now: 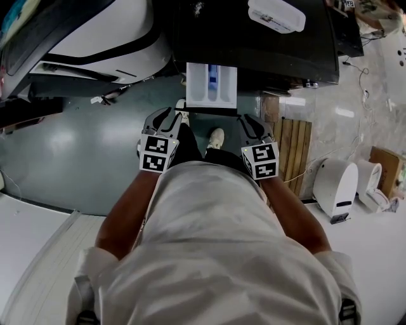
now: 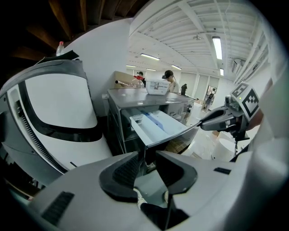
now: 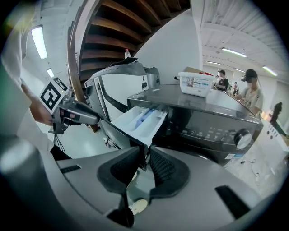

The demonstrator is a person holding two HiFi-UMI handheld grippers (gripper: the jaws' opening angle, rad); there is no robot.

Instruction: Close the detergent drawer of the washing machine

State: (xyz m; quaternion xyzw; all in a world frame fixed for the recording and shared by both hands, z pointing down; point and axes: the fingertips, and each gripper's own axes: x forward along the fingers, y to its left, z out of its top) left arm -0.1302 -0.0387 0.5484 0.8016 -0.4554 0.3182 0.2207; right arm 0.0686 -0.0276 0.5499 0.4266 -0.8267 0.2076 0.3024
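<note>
- The detergent drawer [image 1: 211,87] stood pulled out of the dark washing machine [image 1: 273,44], its white compartments open to the head view.
- Both forearms reached forward from the torso, roughly side by side, one toward each end of the drawer's front panel.
- The left tongs [image 1: 169,115] sat just short of the panel's left end and sloped forward and down, with the marker cube [image 1: 157,153] facing up at the head camera.
- The right tongs [image 1: 249,120] mirrored that pose at the panel's right end, with their own cube [image 1: 260,160] turned up likewise.
- In the left gripper view the jaws stood a narrow gap apart, with the panel's dark end showing in the gap and daylight on either side of it.
- In the right gripper view the jaws were also slightly apart, and the panel's corner showed in that gap, close against one pad.
- From these angles it was unclear whether the panel lay between the pads or just beyond their tips; neither pair appeared to press on it.
- A white tub [image 1: 276,15] rested on top of the machine.
- One pale shoe [image 1: 216,137] showed on the floor [image 1: 76,152] between the two tongs.
</note>
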